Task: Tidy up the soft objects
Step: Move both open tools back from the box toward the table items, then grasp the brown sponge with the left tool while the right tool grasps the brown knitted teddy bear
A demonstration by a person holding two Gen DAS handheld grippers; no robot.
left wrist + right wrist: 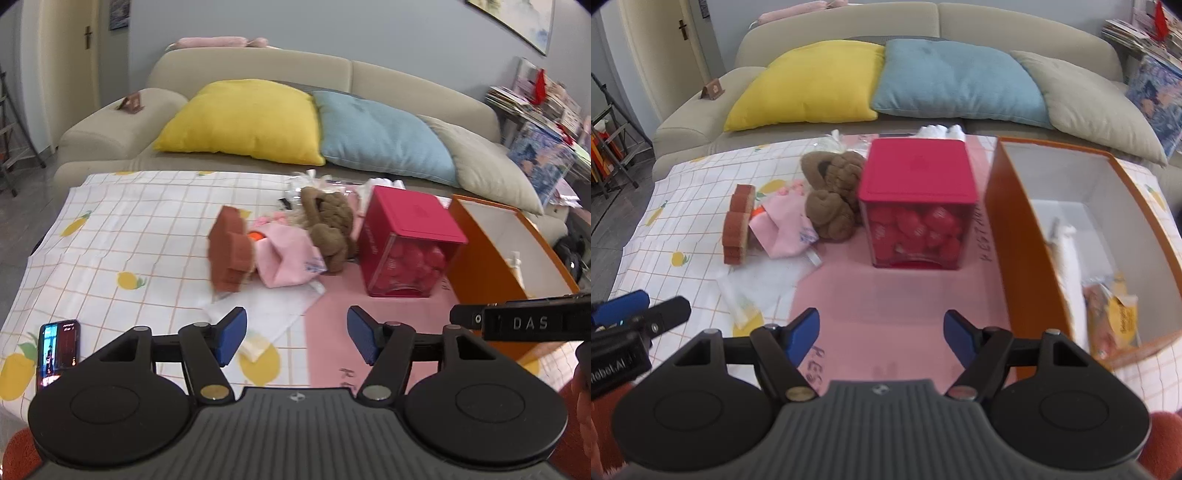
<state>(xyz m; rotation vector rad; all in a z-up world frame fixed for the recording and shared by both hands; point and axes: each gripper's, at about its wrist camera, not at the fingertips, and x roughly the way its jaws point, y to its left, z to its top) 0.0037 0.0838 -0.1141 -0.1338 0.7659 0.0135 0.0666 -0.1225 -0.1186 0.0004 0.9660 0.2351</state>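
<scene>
A pile of soft things lies mid-table: a brown plush toy, a pink cloth and a brown flower-shaped sponge. A white cloth lies flat in front of them. An orange box stands open at the right, with a white item and yellow packets inside. My left gripper is open and empty, short of the pile. My right gripper is open and empty over the pink mat.
A red-lidded clear box of red pieces stands between the pile and the orange box. A phone lies at the table's left front. A sofa with yellow, blue and grey cushions stands behind the table.
</scene>
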